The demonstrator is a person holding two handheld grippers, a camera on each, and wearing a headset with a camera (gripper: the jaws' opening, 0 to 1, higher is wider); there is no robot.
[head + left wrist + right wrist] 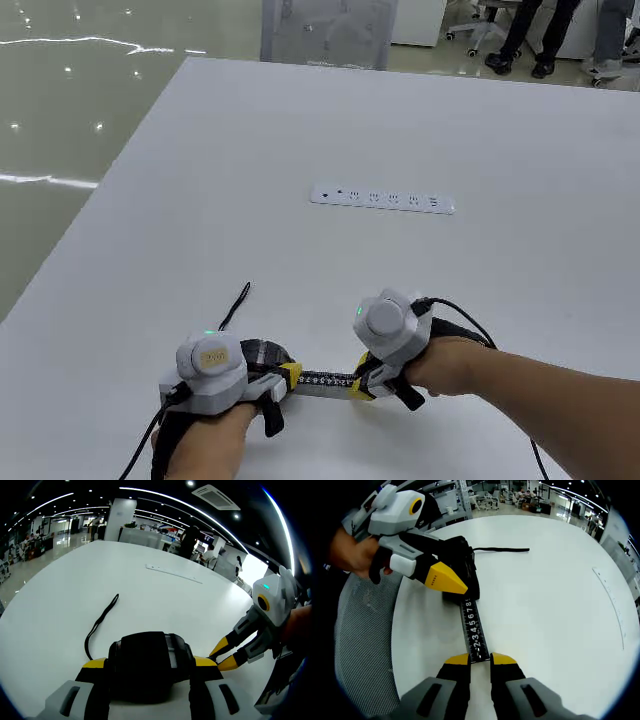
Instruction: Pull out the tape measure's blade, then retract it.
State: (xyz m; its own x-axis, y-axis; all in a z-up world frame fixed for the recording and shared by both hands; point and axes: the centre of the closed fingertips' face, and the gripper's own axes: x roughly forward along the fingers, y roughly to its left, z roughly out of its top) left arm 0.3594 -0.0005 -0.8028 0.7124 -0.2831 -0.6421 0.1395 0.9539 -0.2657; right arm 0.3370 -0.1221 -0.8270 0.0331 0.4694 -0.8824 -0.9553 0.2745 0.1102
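While the head view looks down at the work, the tape measure (262, 353) lies on the white tabletop (400, 130) close to me, its black case gripped in my left tongs (275, 385). A short length of blade (322, 380) runs from the case to my right tongs (362, 388), which sit near the left ones. A power strip (382, 198) lies well apart, farther up the tabletop.

From the left gripper view, both jaws stand spread to the width of the case and press its two sides, so these tongs are closed on the tape measure (147, 665). Its strap (102, 620) trails loose across the tabletop beyond.

From the right gripper view, my jaws are narrow and pinch the tip of the blade (471, 625). The printed numerals climb from the tip toward the case.

I judge that the pull-out step is in hand and at an early stage, since little blade is exposed. The next move calls for drawing the right tongs steadily away along the line of the blade while the left tongs hold the case fixed. The pinch must be firm, or the tip may slip and snap back.
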